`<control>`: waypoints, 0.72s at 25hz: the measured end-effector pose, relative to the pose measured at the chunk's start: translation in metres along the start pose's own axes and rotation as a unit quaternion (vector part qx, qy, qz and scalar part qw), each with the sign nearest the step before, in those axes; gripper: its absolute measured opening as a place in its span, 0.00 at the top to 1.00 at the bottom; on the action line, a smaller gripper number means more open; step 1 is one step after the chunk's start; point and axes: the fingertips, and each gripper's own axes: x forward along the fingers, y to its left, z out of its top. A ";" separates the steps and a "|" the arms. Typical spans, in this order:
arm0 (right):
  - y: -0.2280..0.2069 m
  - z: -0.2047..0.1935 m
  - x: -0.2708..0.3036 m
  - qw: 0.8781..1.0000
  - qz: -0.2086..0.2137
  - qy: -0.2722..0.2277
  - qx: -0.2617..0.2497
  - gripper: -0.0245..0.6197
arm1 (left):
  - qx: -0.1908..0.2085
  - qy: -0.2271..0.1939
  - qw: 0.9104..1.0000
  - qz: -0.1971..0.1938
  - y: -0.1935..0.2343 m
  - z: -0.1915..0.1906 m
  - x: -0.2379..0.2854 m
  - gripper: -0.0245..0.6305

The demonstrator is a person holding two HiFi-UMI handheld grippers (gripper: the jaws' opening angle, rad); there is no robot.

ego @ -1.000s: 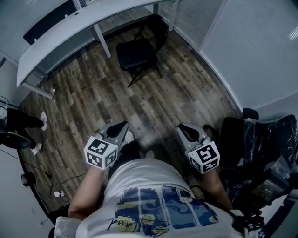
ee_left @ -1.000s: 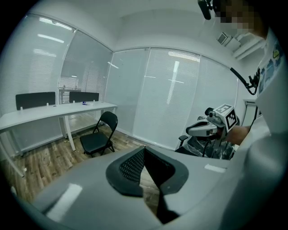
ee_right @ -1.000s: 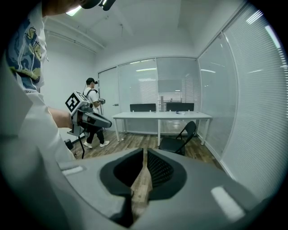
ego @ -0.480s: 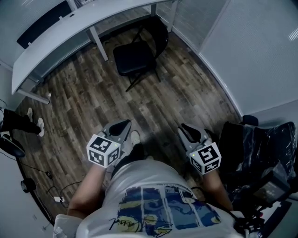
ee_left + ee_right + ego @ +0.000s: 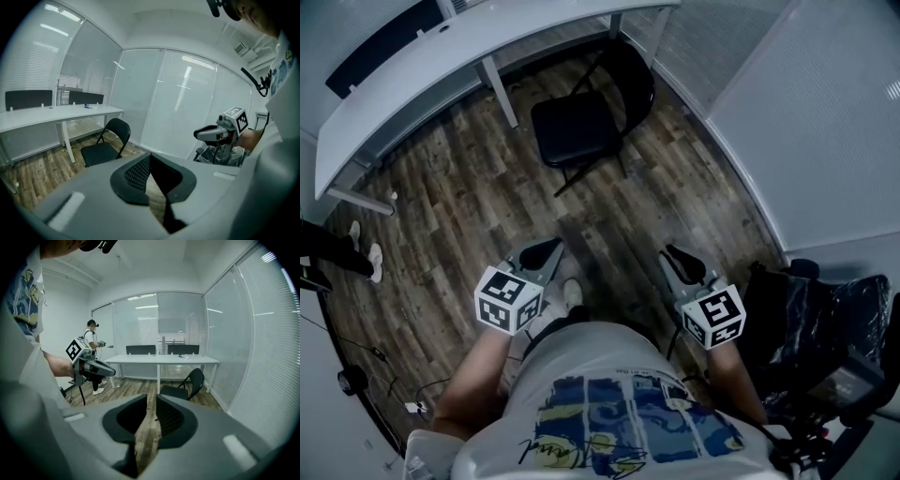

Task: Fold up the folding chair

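Note:
A black folding chair stands unfolded on the wood floor, its backrest toward the white partition. The same chair appears far ahead in the left gripper view and, as the chair, in the right gripper view. My left gripper hangs well short of it, jaws shut on nothing. My right gripper is level with it on the other side. Its jaws have just been opening and stand slightly apart with only floor showing between them. Neither gripper touches the chair.
A long white desk runs along the far wall just behind the chair. A person stands at the left side of the room. Black-covered equipment sits at my right. Cables lie on the floor at left.
Both grippers have moved forward across the floor toward the chair, which now sits a little nearer in the head view. The standing person's feet have slid toward the left edge.

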 end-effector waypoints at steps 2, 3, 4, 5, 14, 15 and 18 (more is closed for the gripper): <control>-0.007 0.006 0.012 1.000 -0.002 0.000 0.000 0.89 | -0.006 0.001 1.000 0.001 0.013 0.001 0.007 0.95; -0.012 0.010 0.018 1.000 -0.004 0.000 -0.001 0.89 | -0.008 0.002 1.000 0.001 0.020 0.002 0.011 0.95; -0.016 0.013 0.024 1.000 -0.006 0.000 -0.001 0.89 | -0.010 0.003 1.000 0.001 0.026 0.003 0.015 0.95; -0.020 0.016 0.030 1.000 -0.006 0.000 -0.001 0.89 | -0.011 0.005 1.000 0.003 0.031 0.005 0.020 0.95; -0.082 0.031 0.060 0.999 0.029 0.013 -0.011 0.89 | -0.028 -0.002 0.999 0.027 0.042 0.036 0.078 0.95; -0.091 0.034 0.062 0.999 0.035 0.014 -0.015 0.89 | -0.031 -0.005 0.999 0.031 0.040 0.042 0.085 0.95; -0.126 0.040 0.067 0.999 0.044 0.010 -0.024 0.88 | -0.033 -0.011 0.999 0.042 0.033 0.056 0.109 0.95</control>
